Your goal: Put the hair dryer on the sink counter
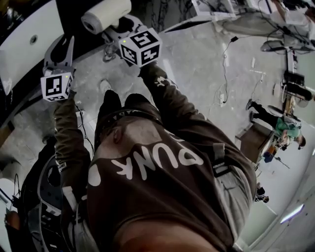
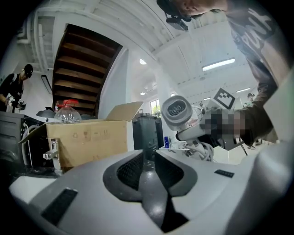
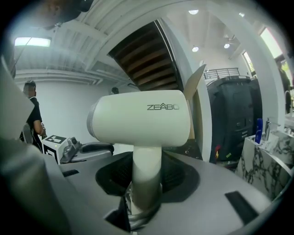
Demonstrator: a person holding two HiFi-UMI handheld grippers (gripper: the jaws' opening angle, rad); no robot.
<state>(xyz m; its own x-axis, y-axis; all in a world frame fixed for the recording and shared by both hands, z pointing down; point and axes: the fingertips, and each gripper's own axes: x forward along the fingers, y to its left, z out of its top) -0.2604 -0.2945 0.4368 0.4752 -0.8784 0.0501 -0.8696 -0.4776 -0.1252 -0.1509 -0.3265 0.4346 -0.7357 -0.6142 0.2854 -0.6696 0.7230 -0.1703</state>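
My right gripper (image 3: 147,170) is shut on the handle of a white hair dryer (image 3: 142,119), which stands upright with its barrel lying across above the jaws. In the head view the hair dryer (image 1: 106,15) is held up at the top, over the dark edge next to the white sink basin (image 1: 19,54). My left gripper (image 1: 59,61) hangs lower and to the left, just off the basin's edge. In the left gripper view its jaws (image 2: 149,158) stand a narrow gap apart with nothing between them, and the hair dryer (image 2: 177,111) shows end-on beyond.
A cardboard box (image 2: 87,140) with a plastic bottle (image 2: 68,114) behind it stands to the left, a black bin (image 2: 147,133) straight ahead, under a wooden stair. A marble counter (image 3: 268,160) carries a blue bottle (image 3: 259,131). Cables (image 1: 224,74) lie on the floor; another person (image 1: 280,125) stands at the right.
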